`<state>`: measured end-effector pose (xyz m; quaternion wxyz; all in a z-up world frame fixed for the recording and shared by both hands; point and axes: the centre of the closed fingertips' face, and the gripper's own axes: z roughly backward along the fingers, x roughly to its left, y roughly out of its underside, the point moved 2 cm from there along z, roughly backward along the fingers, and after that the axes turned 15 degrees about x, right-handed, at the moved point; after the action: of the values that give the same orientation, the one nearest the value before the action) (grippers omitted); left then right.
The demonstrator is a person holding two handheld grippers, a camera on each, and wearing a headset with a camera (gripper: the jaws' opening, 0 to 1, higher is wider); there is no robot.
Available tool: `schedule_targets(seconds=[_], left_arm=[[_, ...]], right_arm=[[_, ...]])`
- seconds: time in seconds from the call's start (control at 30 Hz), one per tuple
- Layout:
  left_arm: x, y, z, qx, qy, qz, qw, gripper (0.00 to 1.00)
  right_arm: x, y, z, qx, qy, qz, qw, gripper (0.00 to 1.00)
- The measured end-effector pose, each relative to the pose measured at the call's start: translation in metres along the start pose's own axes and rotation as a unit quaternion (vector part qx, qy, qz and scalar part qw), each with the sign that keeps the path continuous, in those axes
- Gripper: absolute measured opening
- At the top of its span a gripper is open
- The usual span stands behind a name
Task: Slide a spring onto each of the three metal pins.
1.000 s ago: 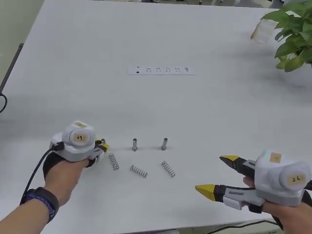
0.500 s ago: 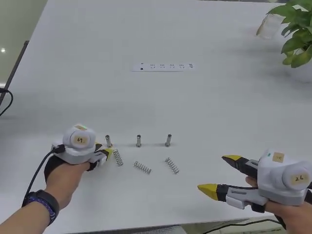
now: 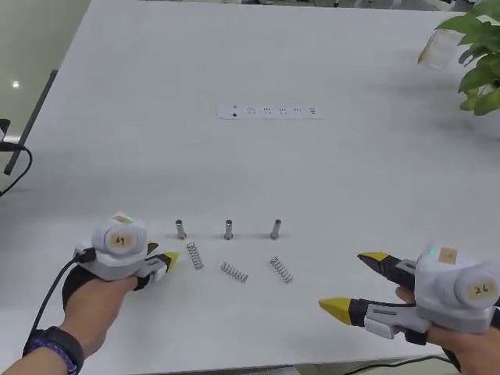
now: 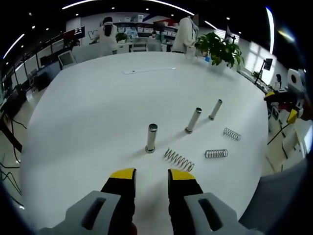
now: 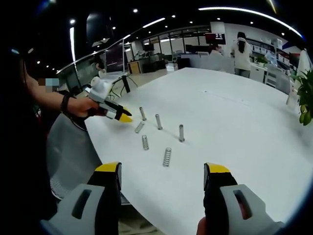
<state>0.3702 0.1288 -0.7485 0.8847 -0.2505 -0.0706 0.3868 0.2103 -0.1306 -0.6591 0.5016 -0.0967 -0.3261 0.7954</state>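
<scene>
Beside bare pins (image 3: 228, 229), loose springs (image 3: 233, 272), left claw (image 3: 166, 258) half hidden, narrowly parted, right claw (image 3: 351, 281) wide

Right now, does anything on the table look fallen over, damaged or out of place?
Nothing stands out. The three pins stand upright in a row; the three springs lie loose on the table near them, none on a pin yet.

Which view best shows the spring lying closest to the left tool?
The left gripper view: the spring lies large, coils distinct, just ahead of the left tool beside the nearest pin. The head view shows it small but whole; the right gripper view, tiny and distant.
</scene>
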Motion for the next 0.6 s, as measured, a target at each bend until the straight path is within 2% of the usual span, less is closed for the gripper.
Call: schedule_targets(seconds=[0.2,0.6], left_arm=[[0.002,0.009,0.006,-0.007,0.006,0.022,0.9997,0.21],[0.004,0.025,0.025,-0.019,0.003,0.035,0.9992,0.23]], right_arm=[[0.001,-0.002,-0.003,0.002,-0.004,0.005,1.0000,0.67],[0.006,-0.007,-0.007,0.000,-0.012,0.011,0.9999,0.67]])
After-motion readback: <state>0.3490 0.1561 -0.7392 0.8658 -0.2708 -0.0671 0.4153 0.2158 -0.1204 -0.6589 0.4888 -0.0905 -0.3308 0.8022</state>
